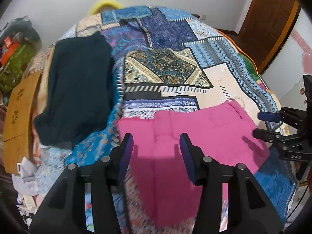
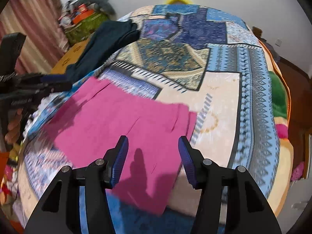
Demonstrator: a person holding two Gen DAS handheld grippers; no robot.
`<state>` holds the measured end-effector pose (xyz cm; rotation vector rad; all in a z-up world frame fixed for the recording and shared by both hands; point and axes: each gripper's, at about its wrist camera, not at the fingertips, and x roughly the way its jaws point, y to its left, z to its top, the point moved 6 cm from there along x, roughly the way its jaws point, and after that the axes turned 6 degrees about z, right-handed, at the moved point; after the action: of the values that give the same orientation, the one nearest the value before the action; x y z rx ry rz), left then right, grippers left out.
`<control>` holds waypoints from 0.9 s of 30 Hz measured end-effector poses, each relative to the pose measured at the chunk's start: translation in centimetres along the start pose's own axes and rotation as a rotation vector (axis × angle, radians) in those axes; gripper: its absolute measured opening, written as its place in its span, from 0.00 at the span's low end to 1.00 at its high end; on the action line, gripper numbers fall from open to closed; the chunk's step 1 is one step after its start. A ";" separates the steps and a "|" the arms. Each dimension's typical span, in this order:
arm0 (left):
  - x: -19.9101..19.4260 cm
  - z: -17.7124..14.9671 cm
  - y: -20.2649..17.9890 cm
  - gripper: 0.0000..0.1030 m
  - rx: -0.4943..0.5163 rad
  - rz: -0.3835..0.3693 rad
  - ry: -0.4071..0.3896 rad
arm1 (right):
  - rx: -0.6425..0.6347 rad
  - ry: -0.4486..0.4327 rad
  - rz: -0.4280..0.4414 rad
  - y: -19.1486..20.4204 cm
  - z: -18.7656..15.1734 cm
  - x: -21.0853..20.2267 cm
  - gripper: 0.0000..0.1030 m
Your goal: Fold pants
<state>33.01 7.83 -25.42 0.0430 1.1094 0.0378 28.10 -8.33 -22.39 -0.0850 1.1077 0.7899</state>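
Patchwork bedspread (image 1: pixel 224 78) carries pink pants (image 1: pixel 185 136), dark garment (image 1: pixel 78 87) beside; both hand-held grippers (image 1: pixel 156 146) (image 2: pixel 154 148) gape empty.

The pink pants' (image 1: pixel 175 156) near end hides behind the left tongs (image 1: pixel 156 146).

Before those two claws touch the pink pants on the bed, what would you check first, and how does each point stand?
1. left gripper open and empty: ok.
2. right gripper open and empty: ok.
3. pink pants lying flat on the patterned blanket: ok, mostly smooth.
4. dark green garment apart from the pants: ok.
5. Both grippers placed over the pants: ok.
6. Near hem of the pants visible: cannot tell, the grippers hide it.
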 end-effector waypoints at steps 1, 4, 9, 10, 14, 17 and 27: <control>1.0 0.3 -0.4 0.48 -0.001 -0.010 0.019 | 0.022 -0.006 -0.013 -0.7 0.4 0.7 0.48; 3.0 0.4 -1.6 0.35 0.026 -0.044 0.047 | 0.089 -0.010 -0.011 -2.2 1.0 2.2 0.46; 5.5 -0.6 -2.1 0.25 0.088 -0.021 0.092 | 0.077 0.033 0.001 -2.6 0.5 4.3 0.36; 5.6 -0.7 -2.1 0.26 0.096 -0.017 0.088 | 0.072 0.032 0.007 -2.6 0.3 4.4 0.35; 5.8 -1.0 -2.3 0.32 0.141 0.064 0.092 | 0.082 0.040 0.046 -3.2 -0.2 4.6 0.31; 6.0 -1.0 -2.4 0.37 0.150 0.111 0.085 | 0.080 0.043 0.046 -3.4 -0.4 4.5 0.29; 2.5 -1.2 0.5 0.37 0.062 0.042 0.034 | 0.040 0.033 -0.036 -3.6 -0.8 2.4 0.32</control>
<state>33.03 8.47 -28.16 0.1215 1.1435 0.0415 30.12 -10.03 -25.84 -0.0840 1.1498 0.7359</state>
